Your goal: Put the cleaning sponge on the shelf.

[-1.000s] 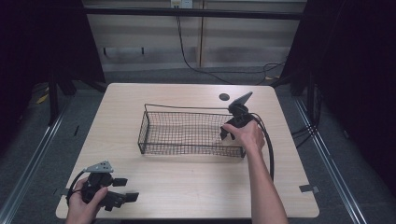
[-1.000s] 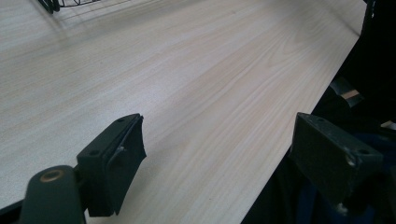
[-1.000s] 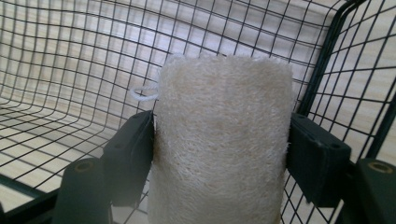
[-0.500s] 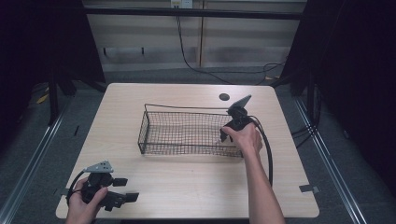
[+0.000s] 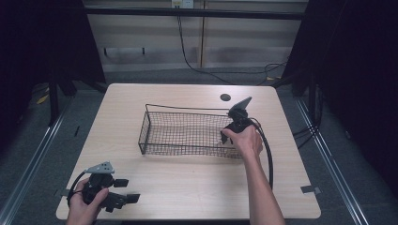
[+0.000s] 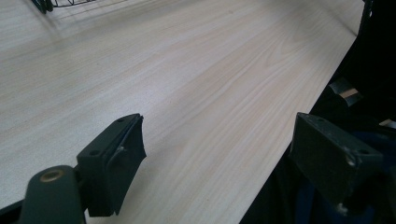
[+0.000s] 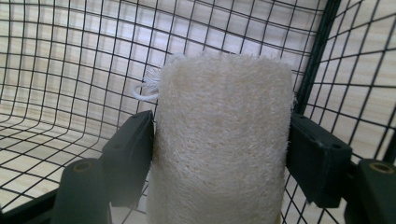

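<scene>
A cream, fuzzy sponge (image 7: pixel 224 107) with a small white string loop is clamped between the jaws of my right gripper (image 7: pixel 222 154). It hangs inside a black wire basket (image 7: pixel 60 70), near one corner. In the high view the basket (image 5: pixel 187 108) stands in the middle of the table, and my right gripper (image 5: pixel 225 137) dips into its right end, held by a hand. My left gripper (image 5: pixel 127 191) rests at the front left corner of the table, open. In its own view the left gripper (image 6: pixel 224 140) has nothing between its jaws, one of which reaches past the table edge.
The pale wooden table (image 5: pixel 187 187) has a round black hole (image 5: pixel 225 97) behind the basket. A bit of grey tape (image 5: pixel 309 190) sits at the front right. The right gripper's cable (image 5: pixel 268 154) loops along the forearm. Dark frame posts flank the table.
My right gripper has sunk slightly lower and leftward into the basket's right end with the sponge. The left gripper has stayed put.
</scene>
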### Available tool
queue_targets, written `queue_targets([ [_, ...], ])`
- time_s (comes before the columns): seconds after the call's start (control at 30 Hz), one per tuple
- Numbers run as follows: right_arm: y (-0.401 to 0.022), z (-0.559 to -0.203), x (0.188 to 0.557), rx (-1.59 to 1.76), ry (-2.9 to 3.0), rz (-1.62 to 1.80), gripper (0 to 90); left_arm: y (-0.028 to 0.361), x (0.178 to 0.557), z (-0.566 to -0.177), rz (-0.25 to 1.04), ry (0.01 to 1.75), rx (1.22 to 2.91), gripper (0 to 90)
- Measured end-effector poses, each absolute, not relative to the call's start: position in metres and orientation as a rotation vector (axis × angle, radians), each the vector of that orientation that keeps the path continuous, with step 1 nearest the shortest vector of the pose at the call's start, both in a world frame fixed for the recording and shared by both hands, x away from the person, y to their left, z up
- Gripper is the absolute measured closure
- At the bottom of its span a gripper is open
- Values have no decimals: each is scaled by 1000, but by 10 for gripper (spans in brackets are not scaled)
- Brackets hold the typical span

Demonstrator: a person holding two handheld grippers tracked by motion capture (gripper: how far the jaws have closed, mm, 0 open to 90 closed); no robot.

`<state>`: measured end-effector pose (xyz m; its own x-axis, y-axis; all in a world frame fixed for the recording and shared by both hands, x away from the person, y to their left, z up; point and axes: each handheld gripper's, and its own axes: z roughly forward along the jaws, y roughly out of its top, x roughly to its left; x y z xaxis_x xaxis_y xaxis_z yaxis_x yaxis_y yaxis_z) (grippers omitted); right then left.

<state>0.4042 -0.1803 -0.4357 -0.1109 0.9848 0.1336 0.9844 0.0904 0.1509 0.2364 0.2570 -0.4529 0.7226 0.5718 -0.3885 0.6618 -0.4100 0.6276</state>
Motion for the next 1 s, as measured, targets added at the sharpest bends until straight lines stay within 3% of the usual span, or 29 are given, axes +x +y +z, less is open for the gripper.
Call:
queue_targets([
  [1.0,-178,-439,406,2072,2344,296,266,257,237,-453,-141,932,2119,174],
])
